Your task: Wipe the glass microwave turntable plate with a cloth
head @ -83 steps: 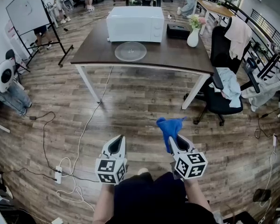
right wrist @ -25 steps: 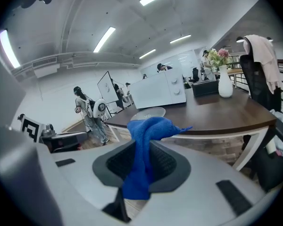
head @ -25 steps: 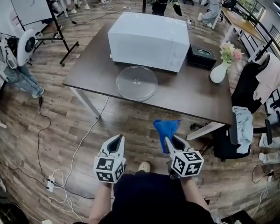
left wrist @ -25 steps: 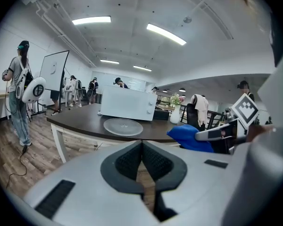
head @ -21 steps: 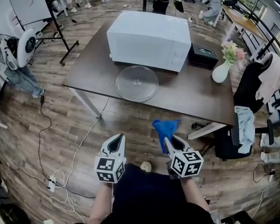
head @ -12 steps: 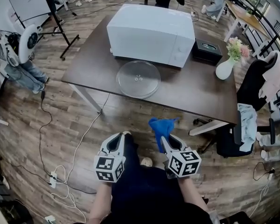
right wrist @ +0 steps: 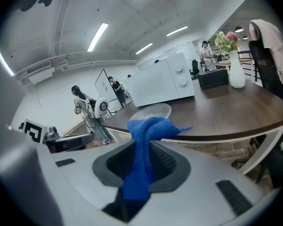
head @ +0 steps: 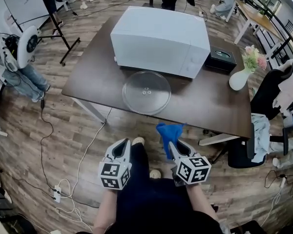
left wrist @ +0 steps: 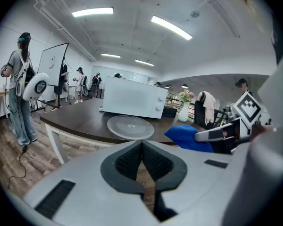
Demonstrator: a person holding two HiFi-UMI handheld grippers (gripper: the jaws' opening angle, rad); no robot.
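Head view: the glass turntable plate [head: 146, 92] lies flat at centre frame on the dark table [head: 88, 79], just in front of the white microwave [head: 158, 33] and well apart from both grippers at lower centre. The left gripper [head: 121, 148], lower left of centre, has its jaws pressed together with nothing between them. The right gripper [head: 173, 148], lower right of centre, is clamped on a blue cloth [head: 169, 132] whose free end bunches beyond the jaw tips.

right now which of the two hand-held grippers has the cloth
The right hand-held gripper: its jaws are clamped on the blue cloth, which bunches out past them. The left hand-held gripper is shut on nothing.
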